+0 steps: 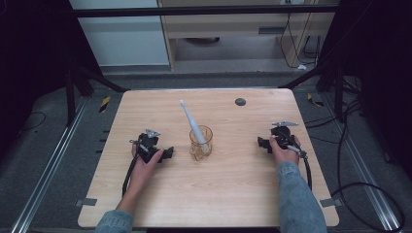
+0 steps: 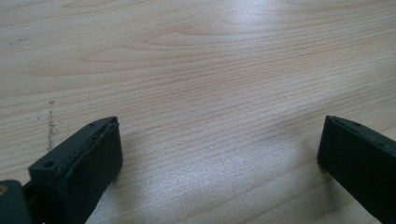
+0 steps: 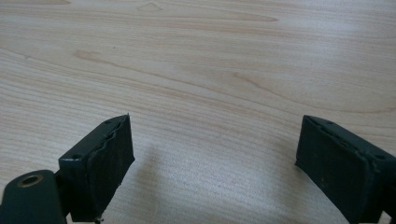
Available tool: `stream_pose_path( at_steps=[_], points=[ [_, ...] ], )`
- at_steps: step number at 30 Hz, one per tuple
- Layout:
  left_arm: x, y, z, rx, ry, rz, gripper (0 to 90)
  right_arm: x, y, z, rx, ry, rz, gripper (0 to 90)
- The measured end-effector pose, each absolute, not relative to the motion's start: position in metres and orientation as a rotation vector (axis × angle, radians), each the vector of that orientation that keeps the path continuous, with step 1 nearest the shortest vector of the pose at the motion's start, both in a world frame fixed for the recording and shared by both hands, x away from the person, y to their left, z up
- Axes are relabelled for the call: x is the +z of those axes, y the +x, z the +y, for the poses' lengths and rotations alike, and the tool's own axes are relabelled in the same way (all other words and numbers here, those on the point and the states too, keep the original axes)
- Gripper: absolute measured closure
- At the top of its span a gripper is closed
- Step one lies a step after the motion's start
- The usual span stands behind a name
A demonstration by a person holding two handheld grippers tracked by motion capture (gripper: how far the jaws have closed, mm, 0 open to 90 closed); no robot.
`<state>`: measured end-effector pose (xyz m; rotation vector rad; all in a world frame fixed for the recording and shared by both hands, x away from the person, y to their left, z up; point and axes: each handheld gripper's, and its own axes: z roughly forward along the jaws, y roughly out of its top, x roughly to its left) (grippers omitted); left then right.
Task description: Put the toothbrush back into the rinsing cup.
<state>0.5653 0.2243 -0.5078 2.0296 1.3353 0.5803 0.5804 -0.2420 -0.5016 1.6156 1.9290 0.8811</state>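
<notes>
A clear amber glass cup [image 1: 200, 142] stands near the middle of the wooden table [image 1: 233, 194]. A white toothbrush [image 1: 192, 124] leans in it, its head pointing up and to the back left. My left gripper [image 1: 167, 154] rests on the table left of the cup, jaws wide apart over bare wood [image 2: 219, 154], nothing between them. My right gripper [image 1: 261, 143] sits low at the right of the cup, held by a hand in a denim sleeve. Its jaws are spread wide [image 3: 212, 158] with only table surface between them.
A small dark round disc [image 1: 240, 102] lies near the table's far edge. Black cables [image 1: 364, 189] run on the floor at the right. Metal frame bars [image 1: 204, 12] and a cabinet stand behind the table.
</notes>
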Motion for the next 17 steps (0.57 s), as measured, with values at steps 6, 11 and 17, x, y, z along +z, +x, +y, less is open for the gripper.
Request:
stream_pose_path(
  at_steps=[6, 11, 17],
  points=[
    [-0.5078, 0.5658, 0.2243, 0.58, 2.029, 1.335, 0.0, -0.5099, 0.5842, -0.2375, 0.864, 1.543, 1.947, 10.5],
    [-0.5077, 0.5659, 0.2244, 0.58, 2.03, 1.335, 0.0, -0.5107, 0.5852, -0.2357, 0.84, 1.584, 1.933, 1.4],
    [-0.5077, 0.5666, 0.2245, 0.58, 2.032, 1.333, 0.0, -0.5111, 0.5854, -0.2321, 0.805, 1.639, 1.88, 0.2]
  ],
)
